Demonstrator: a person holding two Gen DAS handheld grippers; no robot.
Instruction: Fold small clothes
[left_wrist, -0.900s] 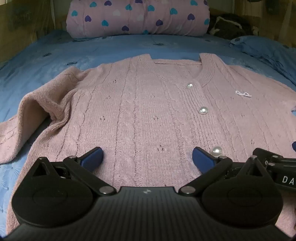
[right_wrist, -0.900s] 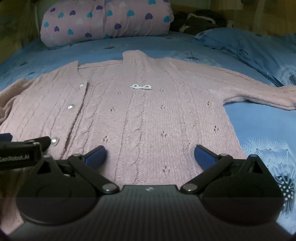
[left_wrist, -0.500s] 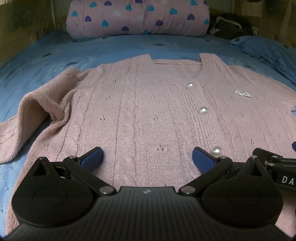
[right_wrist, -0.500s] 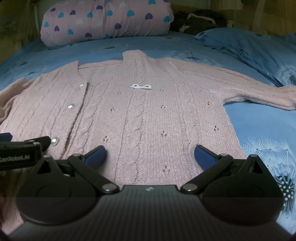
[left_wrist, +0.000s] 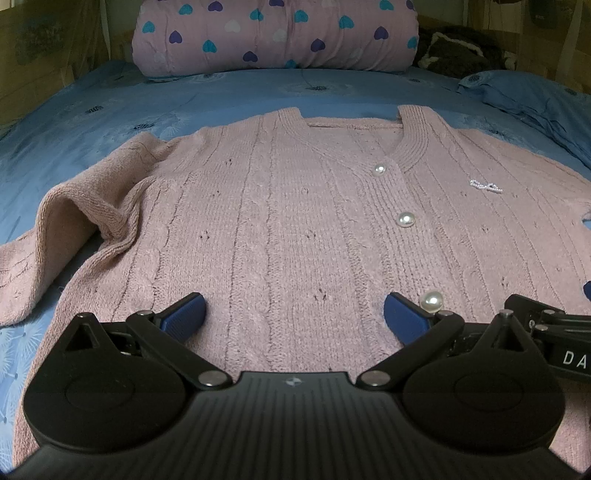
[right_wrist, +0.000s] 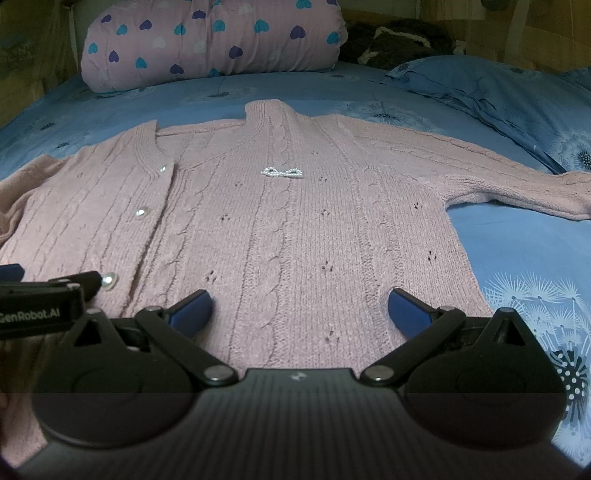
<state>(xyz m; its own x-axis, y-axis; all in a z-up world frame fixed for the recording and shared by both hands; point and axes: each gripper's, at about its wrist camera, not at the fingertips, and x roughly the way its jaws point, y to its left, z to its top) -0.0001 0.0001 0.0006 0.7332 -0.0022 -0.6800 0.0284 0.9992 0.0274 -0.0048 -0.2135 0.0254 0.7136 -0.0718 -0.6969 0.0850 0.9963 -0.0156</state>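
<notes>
Here the left gripper (left_wrist: 293, 314) and right gripper (right_wrist: 299, 312) are hovering side by side over the pink cardigan's (left_wrist: 295, 221) hem, jaws spread wide, gripping nothing.

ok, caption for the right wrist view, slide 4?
Open right claw low over the hem of a pink cardigan spread flat on a blue bedsheet, folding not yet begun.

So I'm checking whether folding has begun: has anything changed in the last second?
Nothing visibly changed. The pink cardigan lies spread flat on the blue bedsheet, one sleeve bunched and the other stretched out. The left tool and right tool hover open above the hem, holding nothing.
</notes>
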